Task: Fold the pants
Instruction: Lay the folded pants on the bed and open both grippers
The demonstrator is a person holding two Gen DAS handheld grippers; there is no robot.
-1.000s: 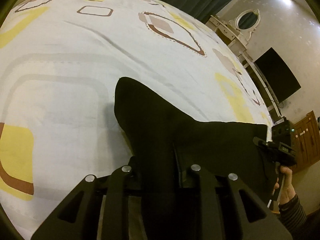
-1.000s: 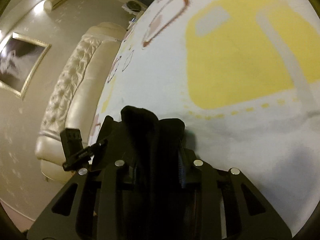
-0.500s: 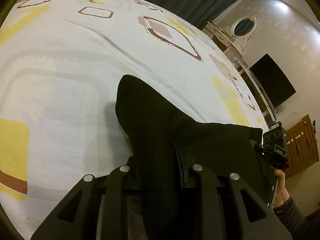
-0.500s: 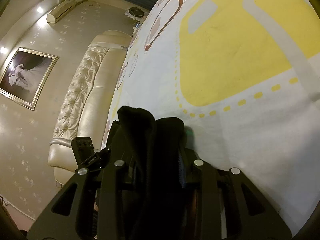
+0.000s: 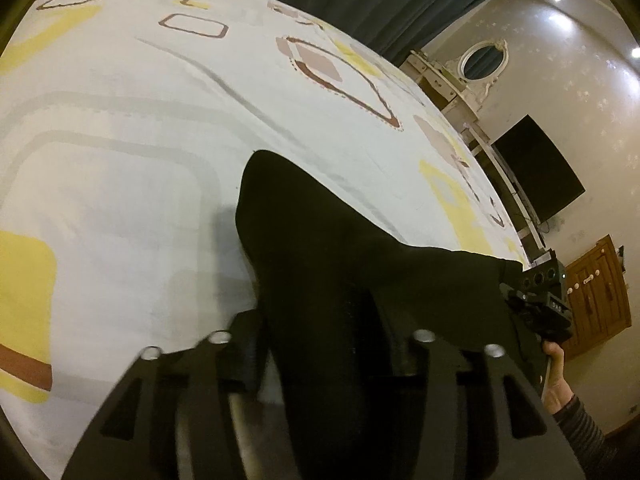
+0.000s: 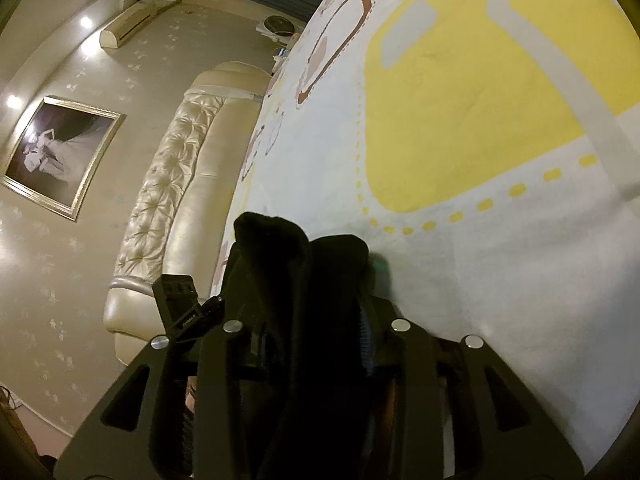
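Note:
The black pants (image 5: pixel 320 248) hang above the bed between my two grippers. My left gripper (image 5: pixel 320 344) is shut on one end of the cloth, which bulges up over its fingers. My right gripper (image 6: pixel 308 332) is shut on the other end of the pants (image 6: pixel 296 280); bunched black cloth hides its fingertips. The right gripper also shows at the right edge of the left wrist view (image 5: pixel 540 304), and the left gripper shows at the left in the right wrist view (image 6: pixel 180 300). The cloth stretches taut between them.
The bed sheet (image 5: pixel 120 120) is white with yellow, grey and brown shapes. A cream tufted headboard (image 6: pixel 168 200) lies on the left of the right wrist view. A dresser with an oval mirror (image 5: pixel 480 60), a black TV (image 5: pixel 536 168) and a wooden cabinet (image 5: pixel 596 296) stand beyond the bed.
Both grippers have lifted and tilted a little, the pants still held between them. The right gripper has drifted slightly farther right in the left wrist view.

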